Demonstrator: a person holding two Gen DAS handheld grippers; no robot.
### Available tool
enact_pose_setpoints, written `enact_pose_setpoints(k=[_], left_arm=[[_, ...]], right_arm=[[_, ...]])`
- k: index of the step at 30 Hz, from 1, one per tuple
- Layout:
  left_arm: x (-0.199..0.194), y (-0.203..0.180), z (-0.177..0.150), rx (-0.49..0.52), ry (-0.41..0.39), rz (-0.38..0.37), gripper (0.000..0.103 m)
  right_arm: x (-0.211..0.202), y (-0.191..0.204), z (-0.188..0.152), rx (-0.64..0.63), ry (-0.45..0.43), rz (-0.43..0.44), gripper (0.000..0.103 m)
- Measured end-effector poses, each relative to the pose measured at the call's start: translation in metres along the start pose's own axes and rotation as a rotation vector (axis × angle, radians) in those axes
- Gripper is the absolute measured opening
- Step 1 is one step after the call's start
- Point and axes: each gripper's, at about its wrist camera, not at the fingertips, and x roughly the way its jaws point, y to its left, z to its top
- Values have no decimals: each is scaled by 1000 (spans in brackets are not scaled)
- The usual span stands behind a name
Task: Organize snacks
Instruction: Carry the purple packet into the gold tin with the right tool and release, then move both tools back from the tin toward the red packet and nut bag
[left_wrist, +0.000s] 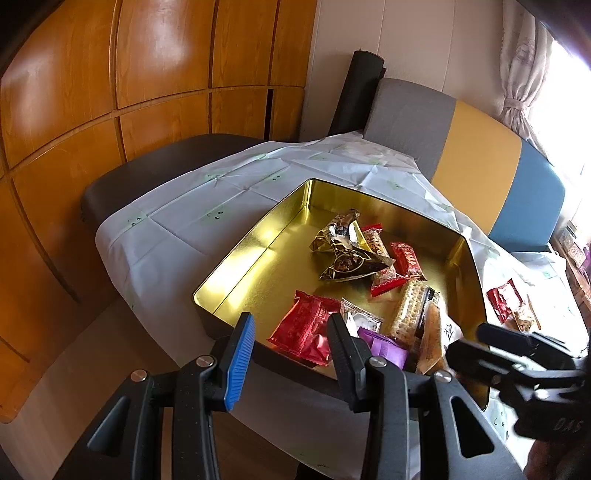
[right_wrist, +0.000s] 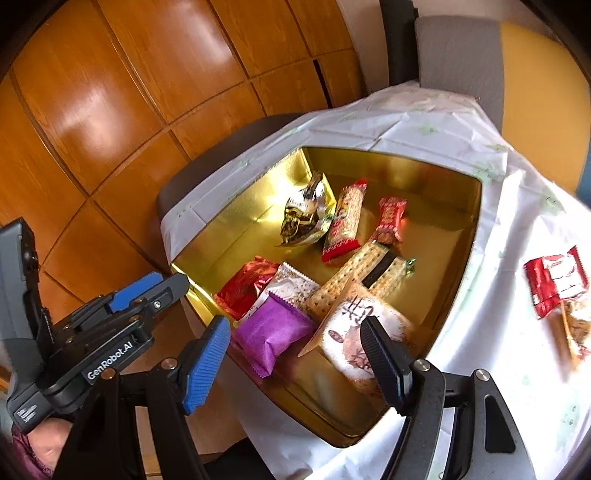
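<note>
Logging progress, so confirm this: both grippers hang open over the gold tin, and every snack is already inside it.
Not every snack: a red packet lies outside the gold tin on the white cloth, as the right wrist view shows. Left gripper and right gripper are open.

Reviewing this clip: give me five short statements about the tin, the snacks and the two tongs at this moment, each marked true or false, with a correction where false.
1. The gold tin has no lid on it. True.
2. The purple packet lies on the cloth outside the tin. False: it lies inside the tin, near its front edge.
3. A red-and-white packet lies on the white cloth, outside the tin. True.
4. The right tongs are clamped on a snack. False: their jaws stand open, empty, above the near end of the tin.
5. The left tongs hold the red foil packet. False: they are open and grip nothing; the packet lies in the tin.
</note>
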Motion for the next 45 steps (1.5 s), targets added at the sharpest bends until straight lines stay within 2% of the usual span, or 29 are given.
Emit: enact_pose_setpoints(k=[10, 17, 25, 29, 32, 38, 42, 45], left_arm=[[-2, -7, -2, 24, -6, -10, 41], [-3, -10, -3, 37, -7, -18, 41], [-5, -14, -5, 63, -10, -30, 41], [-4, -17, -6, 74, -7, -32, 41], [-4, -19, -6, 88, -13, -20, 41], [-3, -22, -7, 97, 5, -76, 41], [-7, -39, -6, 155, 18, -132, 41], [-15, -64, -3, 237, 7, -190, 41]], right_arm=[[-31, -13, -3, 0, -68, -54, 74], [-54, -41, -9, -5, -76, -154, 75], [-83, -91, -18, 39, -60, -273, 75], [-100, -117, -23, 45, -30, -334, 82], [-116, -139, -29, 48, -12, -397, 82], [-155, -199, -45, 115, 2, -536, 82], [-179, -241, -56, 169, 11, -636, 82], [-193, -275, -69, 251, 1, -665, 82]])
